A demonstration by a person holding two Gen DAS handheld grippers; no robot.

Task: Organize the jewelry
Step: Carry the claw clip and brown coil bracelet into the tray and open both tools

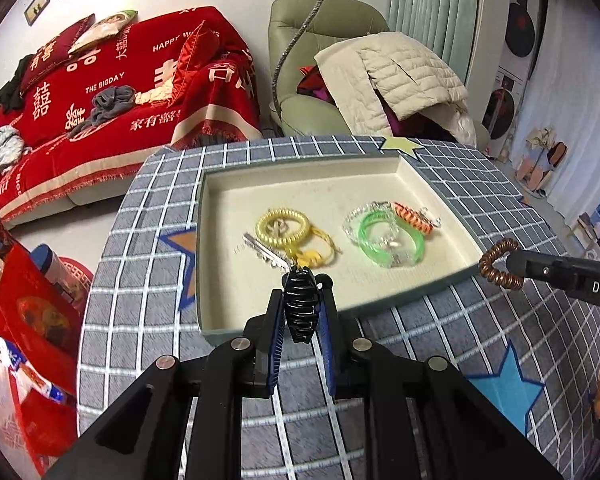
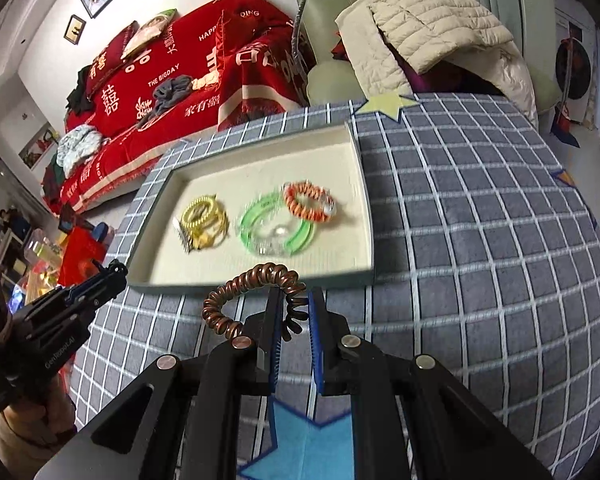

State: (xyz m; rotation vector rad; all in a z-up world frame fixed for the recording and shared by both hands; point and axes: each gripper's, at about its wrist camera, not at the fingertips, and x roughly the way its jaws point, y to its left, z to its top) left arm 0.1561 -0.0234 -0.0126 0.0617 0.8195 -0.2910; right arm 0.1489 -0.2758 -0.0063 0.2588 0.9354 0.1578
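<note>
While both tools hover near the front rim of the tray, the left hand-held gripper (image 1: 302, 312) has its blue-padded fingers closed most of the way on a black hair claw clip (image 1: 301, 304), which stands upright between the pads with its ribbed back toward the camera. That clip looks like hard, glossy plastic: light, stiff and probably slippery, so a hold across its broad middle, as now, seems safer than a pinch on the toothed ends, which could spring open or twist out. The right hand-held gripper (image 2: 294, 312) is likewise nearly closed, on one side of a copper-brown spiral hair tie (image 2: 256, 300), the rest of the loop hanging free to the left of the fingers. This coil should be very light, springy and soft; it will likely stretch and wobble, so gripping a single strand of the ring is enough, though it may bounce on release. Just ahead lies the shallow cream tray (image 1: 216, 264) on the grey checked desk (image 1: 140, 280). Inside it sit a yellow spiral tie (image 1: 283, 227) with a silver clip (image 1: 262, 251) touching it, a green bangle (image 1: 388, 238) overlapping some clear beaded piece, and an orange braided bracelet (image 2: 309, 201) toward the far right. Bare floor remains along the tray's near edge, which I judge the easiest landing place for both held pieces.
</note>
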